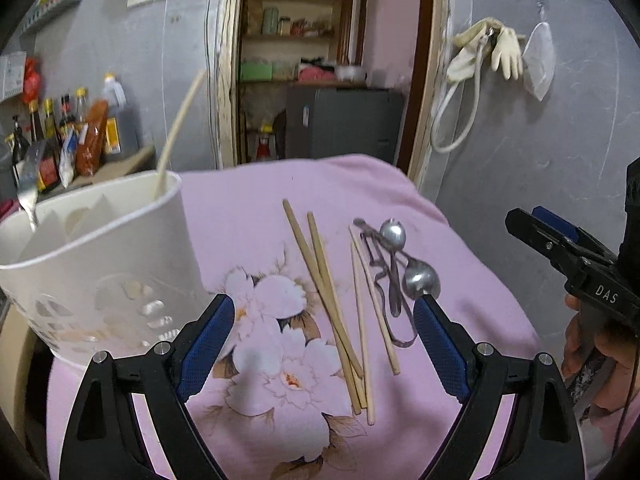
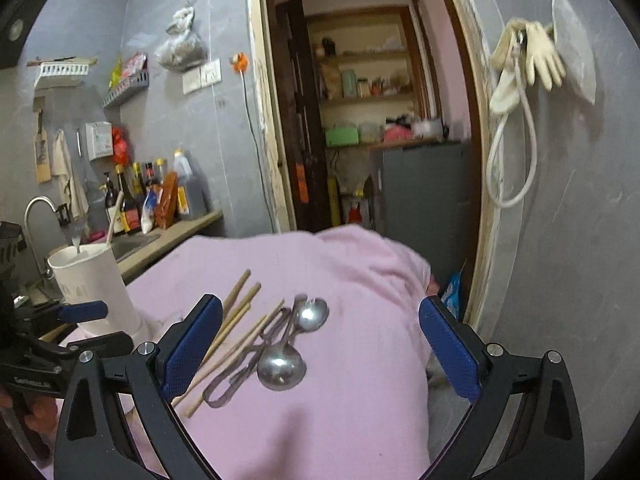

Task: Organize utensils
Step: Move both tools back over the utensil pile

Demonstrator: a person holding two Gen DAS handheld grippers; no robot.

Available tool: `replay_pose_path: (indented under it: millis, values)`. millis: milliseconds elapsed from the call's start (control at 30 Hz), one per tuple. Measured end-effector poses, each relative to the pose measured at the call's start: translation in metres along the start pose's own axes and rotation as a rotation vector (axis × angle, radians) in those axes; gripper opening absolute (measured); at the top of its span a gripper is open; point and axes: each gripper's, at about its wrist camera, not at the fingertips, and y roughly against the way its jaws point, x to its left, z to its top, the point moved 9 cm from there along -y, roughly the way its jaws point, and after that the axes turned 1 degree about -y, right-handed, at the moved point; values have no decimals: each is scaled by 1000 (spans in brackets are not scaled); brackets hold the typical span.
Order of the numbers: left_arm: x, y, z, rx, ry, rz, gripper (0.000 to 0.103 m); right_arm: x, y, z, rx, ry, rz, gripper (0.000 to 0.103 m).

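1. The pink floral cloth [image 1: 256,216] covered the work surface, and most of the sorting was judged not yet done, since nearly everything lay loose on it.
2. The white utensil holder [image 1: 120,240] stood at the cloth's left edge and already held a fork [image 1: 28,188] and one pale chopstick [image 1: 176,132] (a small start).
3. Both tools were spread wide and held nothing: the left gripper [image 1: 324,340] hovered above the loose pieces, and the right gripper [image 2: 320,344] did too, from the other side.
4. Four chopsticks [image 1: 332,308] lay in two rough pairs at mid-cloth, awaiting the holder.
5. Just beside them two steel spoons [image 2: 280,368] rested on a bent metal piece (possibly tongs or a peeler; I could not tell).
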Motion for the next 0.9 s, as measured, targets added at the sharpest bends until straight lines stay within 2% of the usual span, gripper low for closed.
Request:
replay_pose_path:
  millis: [167, 233, 400, 467, 533, 667, 900]
  values:
    - [4, -16, 0, 55, 20, 4, 85, -2, -18, -10, 114, -13, 36, 97]
    - [5, -23, 1, 73, 18, 8, 76, -2, -25, -15, 157, -27, 69, 93]
    - [8, -47, 0, 147, 25, 22, 51, -4, -38, -26, 251, -63, 104, 76]
    - [14, -58, -2, 185, 48, 31, 41, -2, -43, -30, 284, -69, 115, 62]
    - [18, -68, -4, 216, 69, 23, 30, -1, -49, -34, 319, -81, 135, 54]
    - [24, -82, -6, 257, 111, 13, 23, 4, -57, -38, 364, -90, 164, 43]
    - [29, -97, 3, 273, 149, 5, 19, 13, -81, -37, 430, -59, 174, 32]
